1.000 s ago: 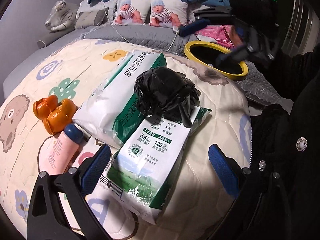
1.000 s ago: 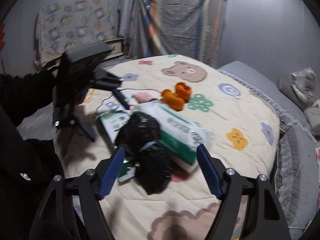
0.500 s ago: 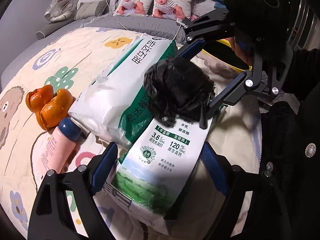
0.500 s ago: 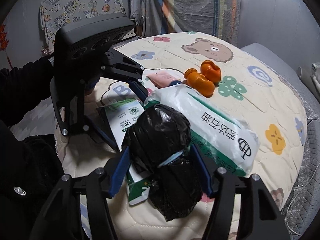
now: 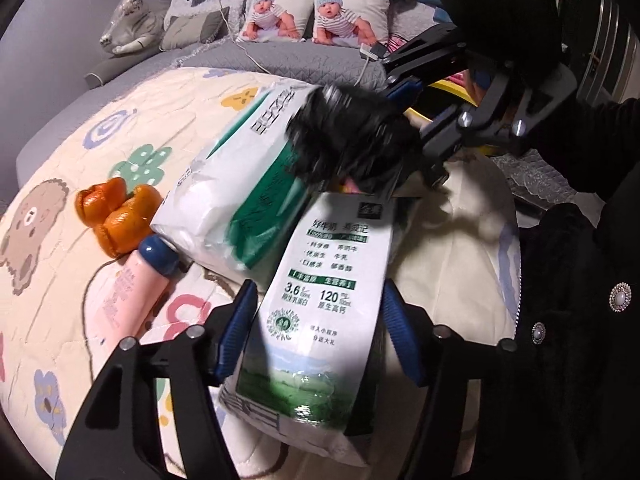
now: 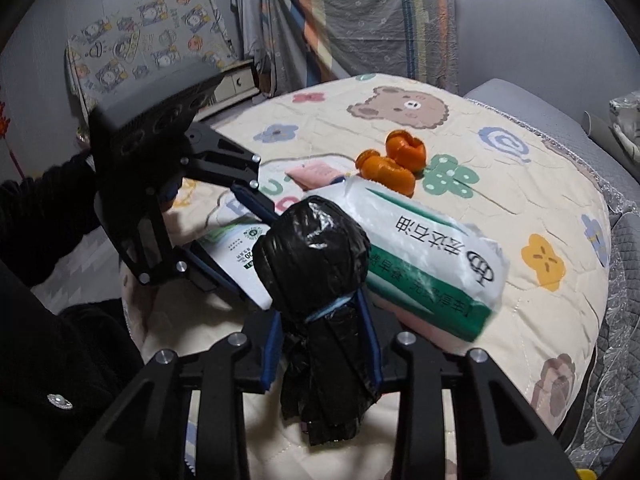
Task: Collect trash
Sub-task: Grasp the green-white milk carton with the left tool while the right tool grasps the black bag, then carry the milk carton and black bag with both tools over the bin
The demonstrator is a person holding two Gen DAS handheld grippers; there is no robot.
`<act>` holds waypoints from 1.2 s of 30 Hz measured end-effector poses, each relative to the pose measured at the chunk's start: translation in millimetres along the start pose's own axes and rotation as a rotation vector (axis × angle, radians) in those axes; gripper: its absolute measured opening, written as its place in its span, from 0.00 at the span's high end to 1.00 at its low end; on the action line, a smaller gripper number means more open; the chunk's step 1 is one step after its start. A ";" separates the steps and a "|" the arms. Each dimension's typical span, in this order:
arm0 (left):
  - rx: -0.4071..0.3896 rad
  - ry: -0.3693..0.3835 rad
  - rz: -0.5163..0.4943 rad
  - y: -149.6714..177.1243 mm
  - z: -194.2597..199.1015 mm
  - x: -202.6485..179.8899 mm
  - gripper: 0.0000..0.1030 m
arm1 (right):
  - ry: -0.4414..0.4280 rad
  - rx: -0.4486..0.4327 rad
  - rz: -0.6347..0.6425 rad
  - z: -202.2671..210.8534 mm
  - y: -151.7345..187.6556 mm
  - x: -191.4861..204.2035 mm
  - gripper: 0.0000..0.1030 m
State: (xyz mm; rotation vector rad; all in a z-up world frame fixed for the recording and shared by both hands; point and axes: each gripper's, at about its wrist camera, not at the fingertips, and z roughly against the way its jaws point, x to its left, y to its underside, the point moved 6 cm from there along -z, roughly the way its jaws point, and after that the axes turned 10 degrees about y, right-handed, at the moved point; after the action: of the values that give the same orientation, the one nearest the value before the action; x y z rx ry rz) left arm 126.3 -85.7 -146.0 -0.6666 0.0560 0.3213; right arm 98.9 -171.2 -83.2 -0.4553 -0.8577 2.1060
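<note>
A knotted black trash bag (image 6: 316,292) is clamped at its tied neck between my right gripper's (image 6: 322,344) blue pads; it also shows in the left wrist view (image 5: 352,140), lifted and blurred. My left gripper (image 5: 320,332) has its pads on both sides of a green and white milk pouch (image 5: 320,312) lying on the bed. A white and green tissue pack (image 5: 236,184) lies beside it. Orange peel (image 5: 116,216) and a pink tube (image 5: 124,296) lie to the left.
A yellow-rimmed bin (image 5: 452,92) stands behind the right gripper at the bed's edge. The cartoon quilt (image 6: 520,208) covers the bed. Pillows with baby prints (image 5: 312,16) and a charging cable (image 5: 248,60) lie at the far end.
My right gripper came in over the black bag, shut on its neck and lifted it. My left gripper moved forward and narrowed around the milk pouch.
</note>
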 end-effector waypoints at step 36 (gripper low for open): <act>-0.184 -0.166 0.217 -16.7 62.0 -12.9 1.00 | 0.077 -0.182 -0.285 85.8 26.7 -48.4 0.70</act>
State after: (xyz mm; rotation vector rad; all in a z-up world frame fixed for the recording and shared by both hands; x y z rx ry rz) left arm 116.0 -63.4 -85.3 -0.8157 -0.0611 0.5947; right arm 65.2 -257.4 -40.2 -0.4753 -1.0105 1.7486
